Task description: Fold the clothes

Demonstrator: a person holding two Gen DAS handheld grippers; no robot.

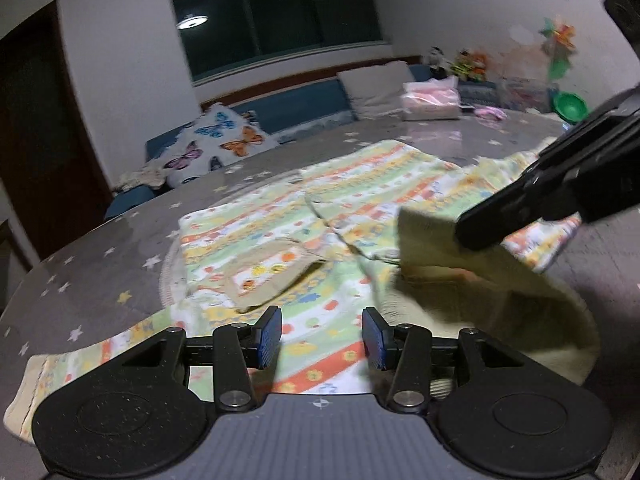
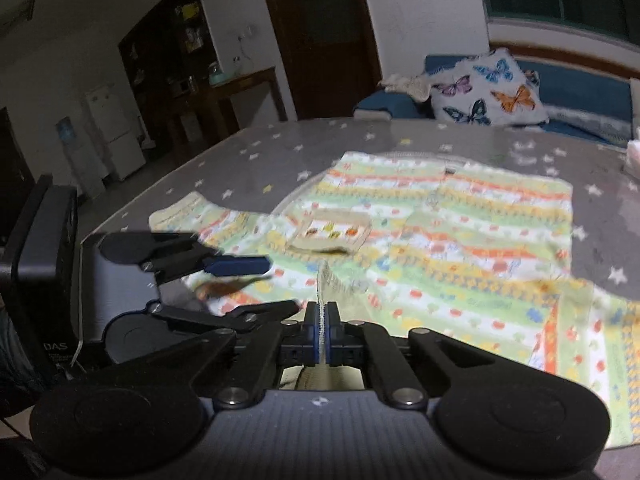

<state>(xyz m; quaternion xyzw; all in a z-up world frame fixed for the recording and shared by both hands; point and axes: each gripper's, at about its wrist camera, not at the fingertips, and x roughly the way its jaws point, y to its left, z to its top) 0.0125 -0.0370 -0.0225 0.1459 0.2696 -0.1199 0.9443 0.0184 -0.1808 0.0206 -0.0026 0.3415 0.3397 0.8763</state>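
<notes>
A: How do the two grippers sit?

B: The left gripper (image 1: 322, 336) hangs low over the near part of the garment (image 1: 320, 216), its blue pads (image 1: 269, 336) spread wide with patterned cloth showing between them and nothing held. In the right wrist view it comes in from the left side (image 2: 256, 284), fingers pointing across the fabric, one above the other.

A: And the right one?

B: The right gripper (image 2: 322, 330) has its pads pressed together on a pale yellow ribbed hem (image 2: 320, 304) of the garment, the edge running straight up out of the pinch. From the left wrist view the same gripper (image 1: 472, 236) reaches in from the right, with the yellow inner side of the cloth lifted and draped below it.

A: Where is the garment?

B: Spread on the table (image 1: 100, 280), which wears a grey cover with stars. It is striped in green, orange and yellow, with a small chest pocket (image 2: 332, 236) facing up near the middle.

A: Any containers?

B: A green bowl (image 1: 570, 106) stands at the far edge of the table; its contents are too blurred to tell. A pink-and-white pack (image 1: 430, 102) lies near it
</notes>
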